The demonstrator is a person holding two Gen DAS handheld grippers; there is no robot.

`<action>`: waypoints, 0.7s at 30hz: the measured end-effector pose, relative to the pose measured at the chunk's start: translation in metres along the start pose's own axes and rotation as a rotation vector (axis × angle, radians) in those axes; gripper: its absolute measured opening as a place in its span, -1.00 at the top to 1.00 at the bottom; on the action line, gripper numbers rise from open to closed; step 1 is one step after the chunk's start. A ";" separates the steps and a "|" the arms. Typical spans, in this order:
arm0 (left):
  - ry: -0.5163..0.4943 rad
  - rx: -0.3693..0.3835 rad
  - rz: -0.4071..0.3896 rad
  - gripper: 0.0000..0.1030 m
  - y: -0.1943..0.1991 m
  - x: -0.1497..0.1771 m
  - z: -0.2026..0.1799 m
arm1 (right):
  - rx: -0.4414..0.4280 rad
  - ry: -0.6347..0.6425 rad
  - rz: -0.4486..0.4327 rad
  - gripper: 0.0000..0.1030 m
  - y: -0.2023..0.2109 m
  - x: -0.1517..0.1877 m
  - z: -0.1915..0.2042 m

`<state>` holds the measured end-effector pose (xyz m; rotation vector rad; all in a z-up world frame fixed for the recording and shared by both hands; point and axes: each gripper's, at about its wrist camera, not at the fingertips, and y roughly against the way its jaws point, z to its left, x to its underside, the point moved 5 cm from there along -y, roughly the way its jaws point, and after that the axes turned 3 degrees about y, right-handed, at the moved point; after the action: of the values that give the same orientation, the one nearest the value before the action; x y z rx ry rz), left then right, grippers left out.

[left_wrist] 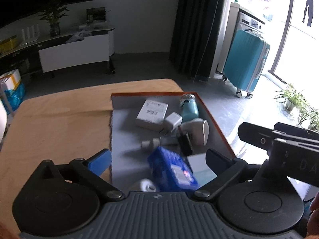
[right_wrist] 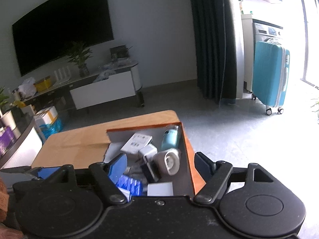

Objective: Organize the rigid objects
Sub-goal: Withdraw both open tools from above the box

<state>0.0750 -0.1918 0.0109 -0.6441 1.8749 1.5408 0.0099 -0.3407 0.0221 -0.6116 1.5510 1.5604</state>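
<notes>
while both grippers hovered over the near end of the orange-rimmed box (left_wrist: 216, 122), the left gripper (left_wrist: 158, 157) and right gripper (right_wrist: 160, 164) had their fingers spread wide with nothing clamped. the blue carton (left_wrist: 173, 172) lay loose in the box just below them, blurred. it looked light, stiff and smooth-sided; i judged its long flat faces the safest hold, since the ends might crush. the teal bottle (left_wrist: 188, 107) lay at the far right.

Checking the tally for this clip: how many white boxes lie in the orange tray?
2: a barcoded white box toward the tray's far end, a plain white box nearest the camera. More may hide under the clutter.
</notes>
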 end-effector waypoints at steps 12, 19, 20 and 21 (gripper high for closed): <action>0.030 -0.036 0.048 -1.00 0.011 0.042 0.000 | 0.003 0.028 0.038 -0.71 0.022 0.037 -0.003; 0.014 -0.051 0.046 -1.00 0.017 0.057 -0.006 | 0.006 0.028 0.052 -0.72 0.029 0.051 -0.004; 0.010 -0.054 0.050 -1.00 0.017 0.058 -0.006 | 0.008 0.031 0.055 -0.72 0.029 0.052 -0.004; 0.009 -0.057 0.052 -1.00 0.018 0.059 -0.007 | 0.009 0.032 0.056 -0.72 0.029 0.052 -0.004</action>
<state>0.0205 -0.1938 -0.0194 -0.6335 1.8743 1.6315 -0.0429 -0.3304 -0.0046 -0.5948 1.6109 1.5914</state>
